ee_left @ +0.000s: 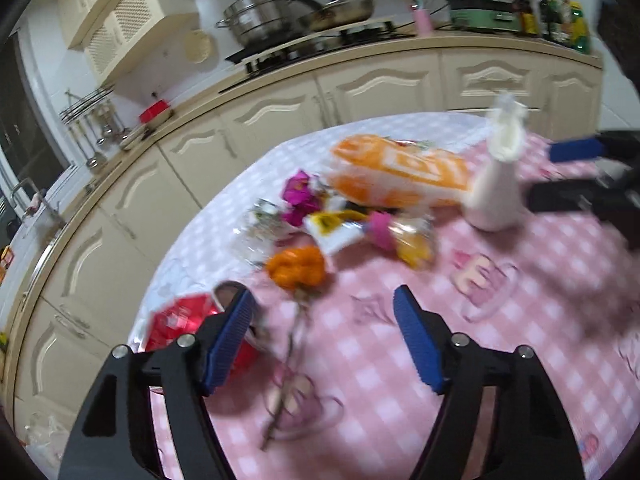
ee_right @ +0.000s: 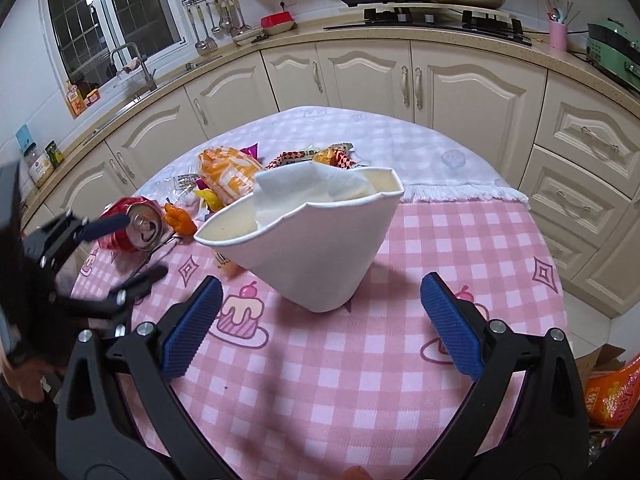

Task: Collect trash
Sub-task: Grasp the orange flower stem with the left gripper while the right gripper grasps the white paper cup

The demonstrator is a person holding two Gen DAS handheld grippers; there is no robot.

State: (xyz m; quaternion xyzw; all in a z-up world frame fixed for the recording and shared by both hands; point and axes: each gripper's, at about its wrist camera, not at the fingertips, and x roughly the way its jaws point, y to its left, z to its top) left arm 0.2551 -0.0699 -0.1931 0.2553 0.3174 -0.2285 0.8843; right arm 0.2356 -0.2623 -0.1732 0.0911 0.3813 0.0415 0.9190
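A small table under a pink checked cloth stands in a kitchen, its far end covered by a white checked cloth. The trash lies gathered toward the far left part of the table: an orange-and-white snack bag, a magenta wrapper, a yellow-and-white wrapper, a clear plastic wrapper and a red-and-white checked wrapper behind the bag. Near the left edge lies a red drink can on its side, its silver top showing. Just beside it is an orange flower whose thin stem runs toward the near edge.

In the middle of the table stands a white paper cup, squashed out of round and tilted, with crumpled white tissue inside.

The left gripper hangs over the left part of the table with its jaws apart; the flower stem lies between the blue pads, untouched, and the can sits just outside one finger. The right gripper faces the cup from the near side, its jaws wide apart and holding nothing, the cup's base just ahead of the fingertips.
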